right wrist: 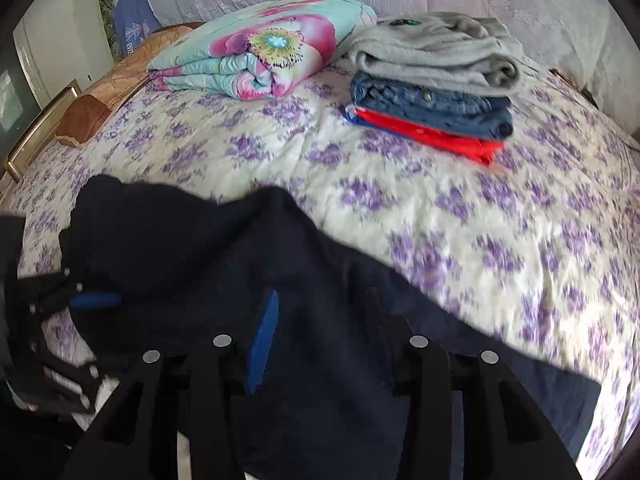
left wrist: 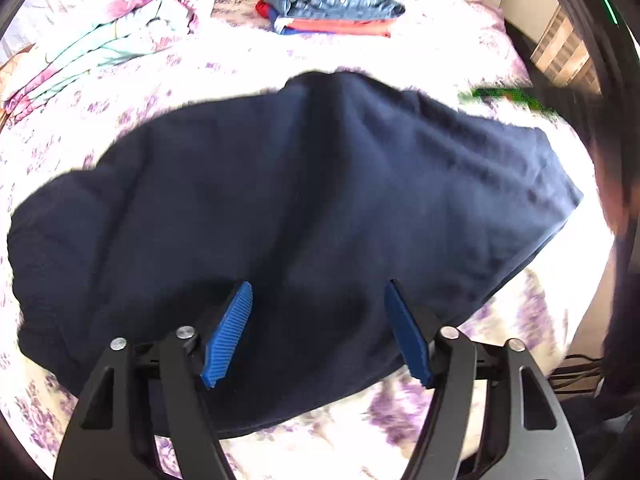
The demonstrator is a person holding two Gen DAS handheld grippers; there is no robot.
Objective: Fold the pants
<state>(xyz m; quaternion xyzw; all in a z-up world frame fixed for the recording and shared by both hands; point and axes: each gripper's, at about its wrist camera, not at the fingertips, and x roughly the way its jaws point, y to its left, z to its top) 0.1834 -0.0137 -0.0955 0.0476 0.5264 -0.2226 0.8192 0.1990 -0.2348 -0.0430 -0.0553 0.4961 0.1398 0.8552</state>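
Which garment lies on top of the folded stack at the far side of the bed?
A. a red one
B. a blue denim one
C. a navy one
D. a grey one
D: in the right wrist view the grey garment sits above the blue denim garment and the red garment.

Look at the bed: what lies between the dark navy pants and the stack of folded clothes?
Only bare floral bedspread. In the right wrist view, nothing sits between the navy pants and the folded stack.
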